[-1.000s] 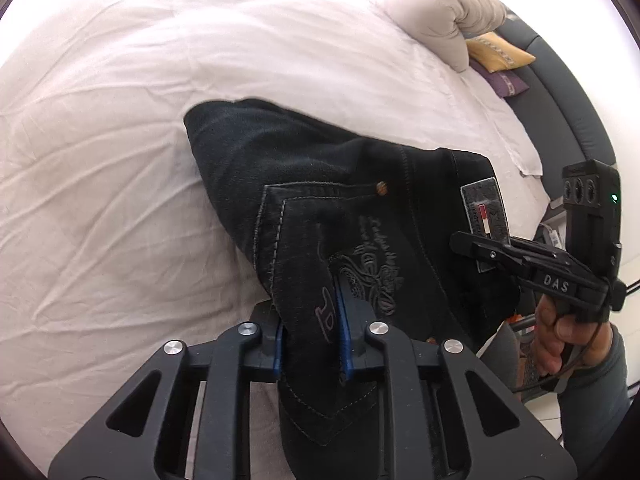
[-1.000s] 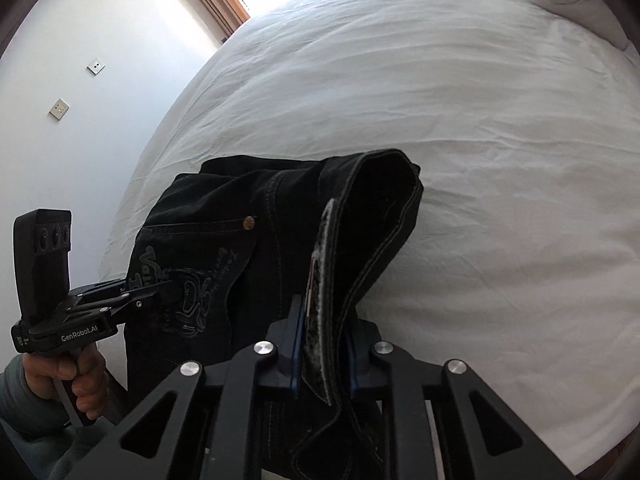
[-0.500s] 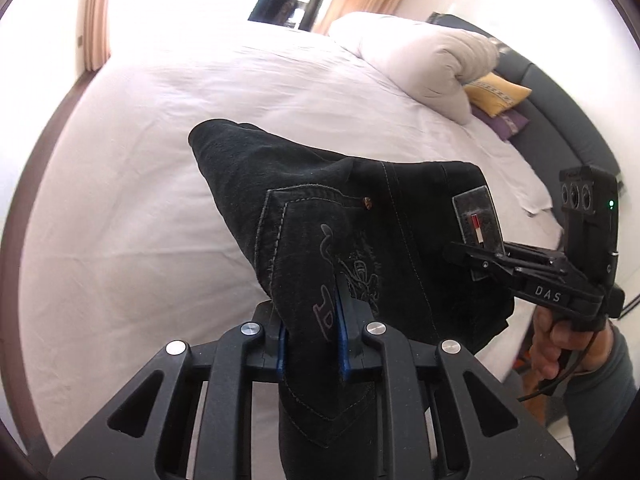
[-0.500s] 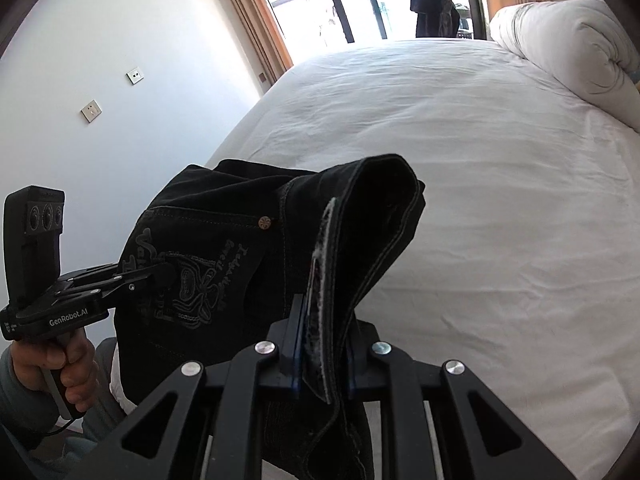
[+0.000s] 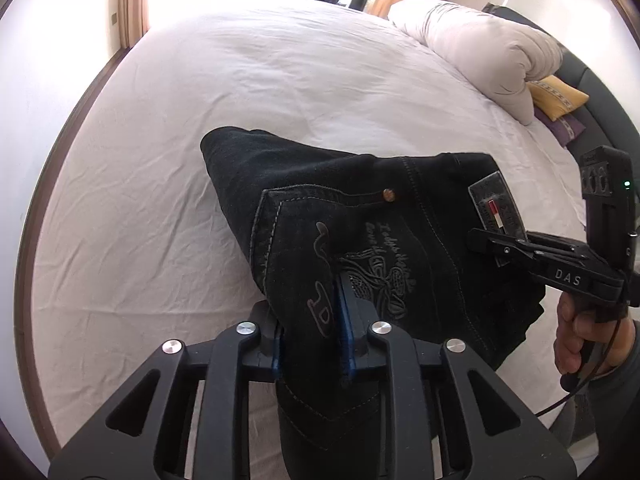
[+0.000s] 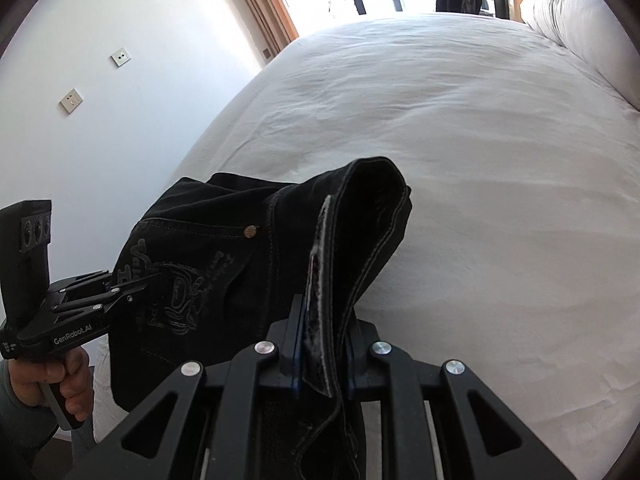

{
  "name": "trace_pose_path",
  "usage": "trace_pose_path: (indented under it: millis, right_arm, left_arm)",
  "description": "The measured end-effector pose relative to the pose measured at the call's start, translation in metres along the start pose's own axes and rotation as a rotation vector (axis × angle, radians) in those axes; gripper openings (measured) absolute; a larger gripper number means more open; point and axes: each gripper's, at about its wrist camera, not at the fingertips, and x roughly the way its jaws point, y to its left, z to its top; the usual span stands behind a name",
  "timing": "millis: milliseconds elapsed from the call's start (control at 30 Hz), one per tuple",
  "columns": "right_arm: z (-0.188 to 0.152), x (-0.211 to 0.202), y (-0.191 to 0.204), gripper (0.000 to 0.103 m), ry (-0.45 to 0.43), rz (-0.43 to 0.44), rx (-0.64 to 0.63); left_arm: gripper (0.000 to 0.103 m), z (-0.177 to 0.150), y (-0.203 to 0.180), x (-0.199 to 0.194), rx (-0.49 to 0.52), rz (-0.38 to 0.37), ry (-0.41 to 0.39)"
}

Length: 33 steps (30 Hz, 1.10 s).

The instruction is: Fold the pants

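Across most of both frames spreads a bed [image 5: 248, 92] under a white sheet, with a rolled white duvet [image 5: 480, 44] at upper right. Black jeans [image 5: 360, 232], folded into a bundle, hang over the bed's near edge, lower centre of frame. At bottom centre the left gripper [image 5: 310, 320] has the embroidered back pocket between its opening jaws. The right gripper [image 6: 322, 344] is clamped on the waistband beside the leather patch [image 5: 496, 208].
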Motion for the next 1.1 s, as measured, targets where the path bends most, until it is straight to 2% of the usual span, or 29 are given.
trace_pose_path:
  millis: [67, 100, 133, 167, 233, 333, 400, 467, 533, 633, 667, 733, 833, 867, 933, 1000, 1100]
  right_arm:
    - [-0.001, 0.016, -0.009, 0.024, 0.020, 0.016, 0.031]
    - [-0.004, 0.020, -0.014, 0.037, 0.027, 0.011, 0.049]
    - [-0.009, 0.024, -0.023, 0.047, 0.031, -0.002, 0.075]
    - [-0.013, 0.025, -0.027, 0.049, 0.021, 0.011, 0.098]
    - [-0.020, 0.021, -0.038, 0.057, -0.014, 0.065, 0.154]
    - [-0.025, 0.008, -0.039, 0.068, -0.034, 0.033, 0.182]
    - [-0.030, -0.008, -0.040, 0.069, -0.058, -0.011, 0.191]
    - [-0.035, -0.028, -0.041, 0.069, -0.098, -0.042, 0.202]
    - [-0.040, -0.052, -0.030, 0.074, -0.160, -0.085, 0.180]
    - [-0.050, -0.102, 0.001, 0.086, -0.305, -0.183, 0.097]
    - [-0.054, -0.117, 0.011, 0.089, -0.351, -0.215, 0.069]
    - [-0.058, -0.145, 0.035, 0.103, -0.461, -0.282, 0.013]
    - [-0.069, -0.193, 0.076, 0.103, -0.649, -0.335, -0.075]
    - [-0.072, -0.204, 0.087, 0.103, -0.685, -0.345, -0.098]
    - [-0.080, -0.226, 0.112, 0.103, -0.760, -0.373, -0.143]
    - [-0.084, -0.245, 0.133, 0.103, -0.820, -0.381, -0.173]
    - [-0.095, -0.275, 0.153, 0.103, -0.881, -0.352, -0.175]
  left_arm:
    - [0.041, -0.004, 0.005, 0.007, -0.011, 0.013, 0.001]
    - [0.047, -0.004, 0.009, 0.014, -0.022, 0.013, -0.001]
    - [0.057, -0.009, 0.008, 0.016, -0.035, 0.006, -0.006]
    - [0.064, -0.010, 0.014, 0.019, -0.051, -0.009, -0.011]
    - [0.068, -0.011, 0.019, 0.018, -0.072, -0.020, -0.014]
    - [0.069, -0.015, 0.017, 0.004, -0.060, 0.020, -0.036]
    - [0.073, -0.018, 0.011, -0.012, -0.044, 0.041, -0.091]
    - [0.093, -0.023, 0.004, -0.037, -0.023, 0.087, -0.163]
    - [0.103, -0.033, -0.007, -0.070, 0.018, 0.134, -0.250]
    - [0.103, -0.049, -0.032, -0.120, 0.086, 0.242, -0.372]
    - [0.103, -0.057, -0.042, -0.144, 0.097, 0.266, -0.450]
    - [0.103, -0.070, -0.058, -0.185, 0.106, 0.307, -0.577]
    - [0.103, -0.089, -0.085, -0.243, 0.124, 0.396, -0.740]
    - [0.103, -0.098, -0.097, -0.266, 0.129, 0.459, -0.806]
    - [0.103, -0.116, -0.114, -0.301, 0.143, 0.524, -0.907]
    - [0.103, -0.130, -0.125, -0.336, 0.161, 0.501, -0.979]
    - [0.103, -0.140, -0.134, -0.366, 0.165, 0.434, -0.992]
